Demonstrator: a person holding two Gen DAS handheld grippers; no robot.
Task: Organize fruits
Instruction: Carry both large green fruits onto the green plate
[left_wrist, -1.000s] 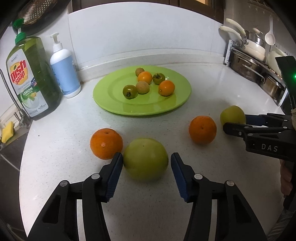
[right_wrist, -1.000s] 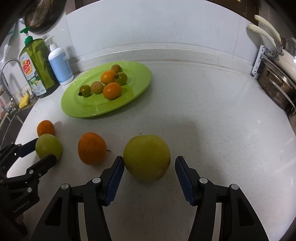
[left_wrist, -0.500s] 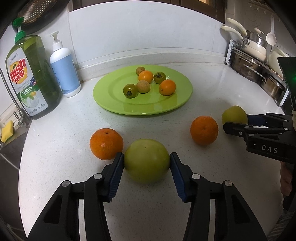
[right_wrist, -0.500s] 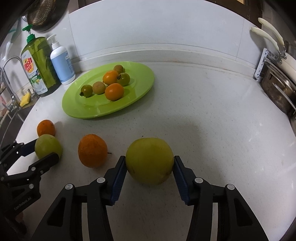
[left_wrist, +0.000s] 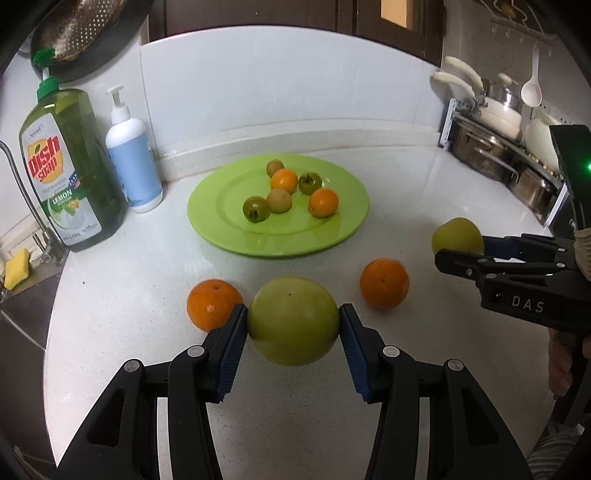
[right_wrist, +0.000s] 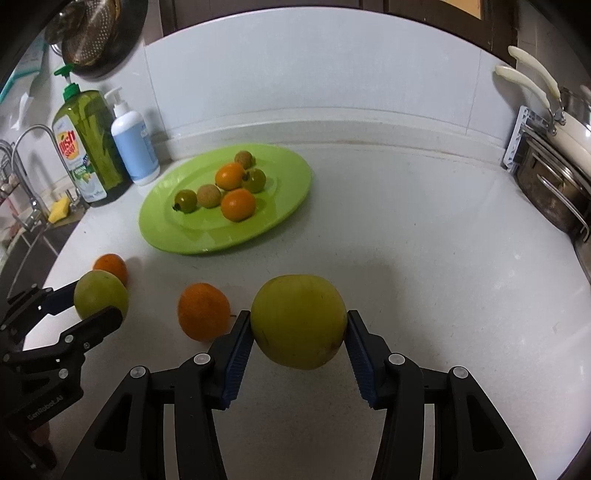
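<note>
Between my left gripper's (left_wrist: 292, 325) blue pads sits one green apple (left_wrist: 292, 320), pinched at its widest; my right gripper (right_wrist: 298, 326) clamps another (right_wrist: 298, 320). I should lift both straight, squeeze evenly, then carry them ahead to the green plate (left_wrist: 343, 229).

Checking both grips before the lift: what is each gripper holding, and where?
Left gripper: round green apple, pads on its opposite sides. Right gripper: yellow-green apple, likewise.
</note>
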